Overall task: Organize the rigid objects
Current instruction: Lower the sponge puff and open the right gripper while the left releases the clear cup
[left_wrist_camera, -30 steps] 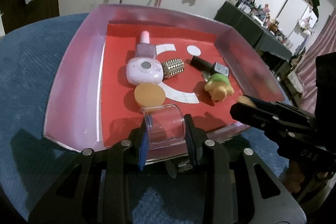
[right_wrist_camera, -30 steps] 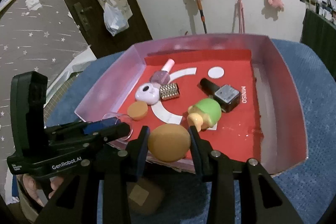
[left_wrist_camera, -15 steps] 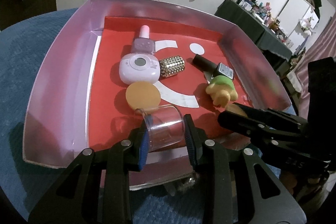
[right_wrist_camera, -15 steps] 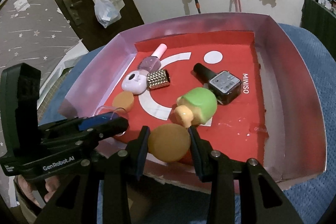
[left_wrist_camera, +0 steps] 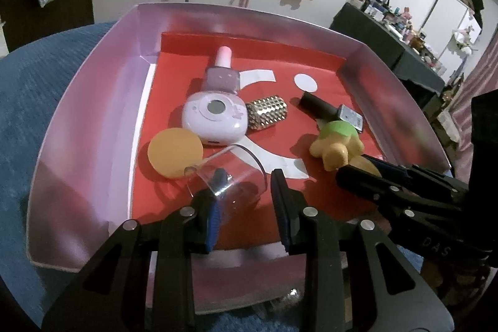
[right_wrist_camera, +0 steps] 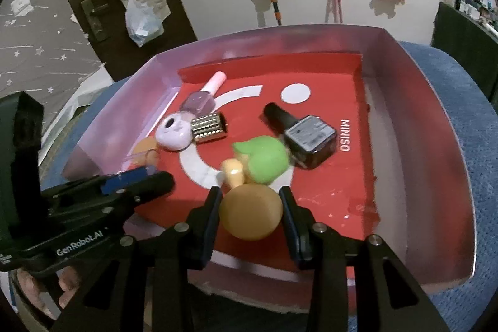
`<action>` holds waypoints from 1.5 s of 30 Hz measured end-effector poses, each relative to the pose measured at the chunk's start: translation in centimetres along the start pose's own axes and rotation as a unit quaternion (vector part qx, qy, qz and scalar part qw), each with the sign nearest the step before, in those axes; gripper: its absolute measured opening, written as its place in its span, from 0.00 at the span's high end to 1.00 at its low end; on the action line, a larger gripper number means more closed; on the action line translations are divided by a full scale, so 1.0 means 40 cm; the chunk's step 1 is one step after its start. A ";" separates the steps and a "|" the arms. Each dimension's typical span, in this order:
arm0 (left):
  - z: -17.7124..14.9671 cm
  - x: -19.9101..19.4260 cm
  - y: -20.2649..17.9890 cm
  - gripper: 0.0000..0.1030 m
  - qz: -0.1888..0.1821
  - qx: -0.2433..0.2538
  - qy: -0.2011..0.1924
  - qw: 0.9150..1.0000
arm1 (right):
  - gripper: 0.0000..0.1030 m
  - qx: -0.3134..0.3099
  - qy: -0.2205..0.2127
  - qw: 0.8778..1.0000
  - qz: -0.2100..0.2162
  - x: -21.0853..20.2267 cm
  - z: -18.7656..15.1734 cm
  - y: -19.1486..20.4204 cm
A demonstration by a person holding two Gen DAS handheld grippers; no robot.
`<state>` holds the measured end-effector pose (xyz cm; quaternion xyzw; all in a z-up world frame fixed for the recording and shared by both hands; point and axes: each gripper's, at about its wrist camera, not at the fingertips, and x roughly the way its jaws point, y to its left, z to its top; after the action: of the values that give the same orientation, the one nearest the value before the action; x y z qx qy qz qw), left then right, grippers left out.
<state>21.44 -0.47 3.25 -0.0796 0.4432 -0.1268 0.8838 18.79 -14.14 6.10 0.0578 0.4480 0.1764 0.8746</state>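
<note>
Ahead of both my grippers sits the wide pink cardboard tray with a red printed floor [left_wrist_camera: 93,89], resting on blue fabric [left_wrist_camera: 37,77]. My left gripper [left_wrist_camera: 246,192] is clamped on a clear plastic cylinder cup [left_wrist_camera: 236,173], which lies on its side between my fingers, low over the tray's near edge, its open rim toward the left finger. My right gripper [right_wrist_camera: 250,207] squeezes a tan egg-shaped sponge [right_wrist_camera: 250,213] between both pads, just inside the near wall.

Just beyond the sponge, touching or nearly so, lies a green and yellow rubber toy [right_wrist_camera: 258,157], and past that a dark nail polish bottle with a black cap [right_wrist_camera: 305,133]. Beyond the cup lie a flat orange disc [left_wrist_camera: 174,151], a lilac rounded case [left_wrist_camera: 214,117], a gold studded cylinder [left_wrist_camera: 267,111] and a mauve nail polish bottle with a pink cap [left_wrist_camera: 222,73].
</note>
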 end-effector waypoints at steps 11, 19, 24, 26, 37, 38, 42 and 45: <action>0.014 0.008 0.018 0.73 0.028 -0.008 -0.009 1.000 | 0.61 -0.012 -0.012 1.000 -0.018 0.013 0.017 0.005; 0.013 0.007 0.016 0.73 0.026 -0.009 -0.009 1.000 | 0.61 -0.011 -0.002 1.000 -0.016 0.031 0.015 0.000; 0.012 0.007 0.014 0.73 0.024 -0.011 -0.008 1.000 | 0.61 -0.012 -0.002 1.000 -0.017 0.032 0.015 0.002; 0.012 0.007 0.014 0.73 0.024 -0.011 -0.008 1.000 | 0.61 -0.011 -0.002 1.000 -0.016 0.032 0.016 0.000; 0.012 0.006 0.011 0.73 0.030 -0.004 -0.007 1.000 | 0.61 -0.008 -0.004 1.000 -0.014 0.027 0.016 -0.002; 0.012 0.006 0.011 0.73 0.031 -0.002 -0.007 0.999 | 0.61 -0.009 -0.005 1.000 -0.015 0.026 0.017 -0.003; 0.009 0.002 0.008 0.72 0.036 0.002 -0.006 0.999 | 0.61 -0.009 -0.006 1.000 -0.016 0.023 0.016 -0.001; 0.009 -0.002 0.009 0.72 0.035 0.002 -0.004 0.999 | 0.59 -0.009 -0.006 1.000 -0.017 0.022 0.014 0.000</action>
<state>21.73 -0.09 3.42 -0.0626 0.4417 -0.0961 0.8898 19.71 -13.79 5.76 0.0438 0.4418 0.1652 0.8807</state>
